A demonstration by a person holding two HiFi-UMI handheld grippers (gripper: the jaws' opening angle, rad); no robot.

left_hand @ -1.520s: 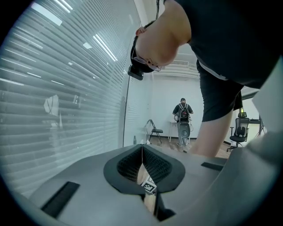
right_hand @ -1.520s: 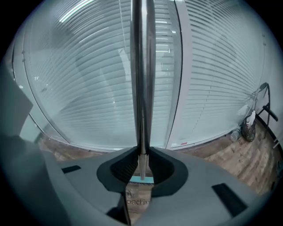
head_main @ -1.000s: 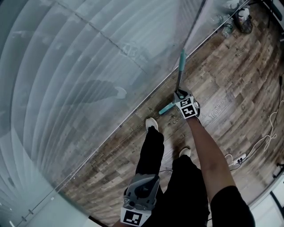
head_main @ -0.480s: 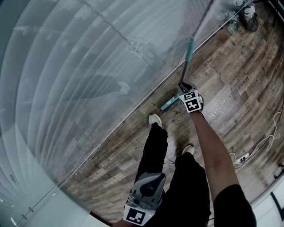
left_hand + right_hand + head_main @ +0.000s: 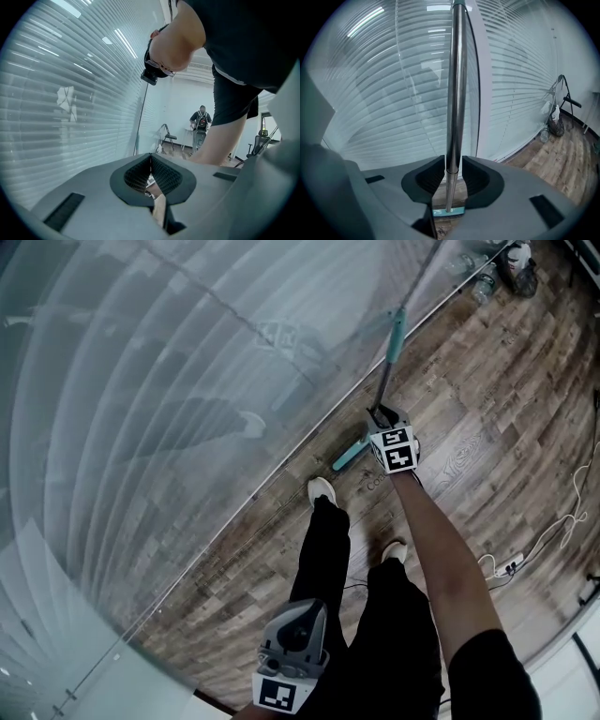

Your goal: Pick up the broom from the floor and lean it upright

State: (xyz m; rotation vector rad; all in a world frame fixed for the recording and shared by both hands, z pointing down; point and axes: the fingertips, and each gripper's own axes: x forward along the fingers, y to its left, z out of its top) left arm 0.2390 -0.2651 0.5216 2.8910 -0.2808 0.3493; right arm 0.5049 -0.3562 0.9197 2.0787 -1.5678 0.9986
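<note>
Since the earlier frames, your right gripper [image 5: 380,416] has let its jaws widen, and the broom [image 5: 385,381] has swung steeper, its top now further toward one o'clock against the glass partition [image 5: 187,381]. The shaft sits between the parted jaws in the right gripper view [image 5: 457,93]. The grip looks released, though I cannot rule out one pad brushing the metal. In my judgement the broom is now leaning by itself, and the task is near done, pending a clean withdrawal.

Your left gripper [image 5: 292,645] has dropped slightly at six o'clock of the head view. Its ribbed pads are pressed together with nothing between them.

Materials, working outward:
- The shaft is a polished, round metal tube with a joint just above the jaws.
- The hand sleeve [image 5: 397,334] is teal and sits higher up the shaft.
- The broom head [image 5: 352,454] is flat and teal. It lies at seven o'clock from the gripper, where floor meets wall.
- The partition is smooth glass over horizontal slatted blinds. It offers little friction, so the top may slide.
- The floor [image 5: 487,427] is wood-grain plank. Your shoe [image 5: 322,490] stands near the broom head.
</note>
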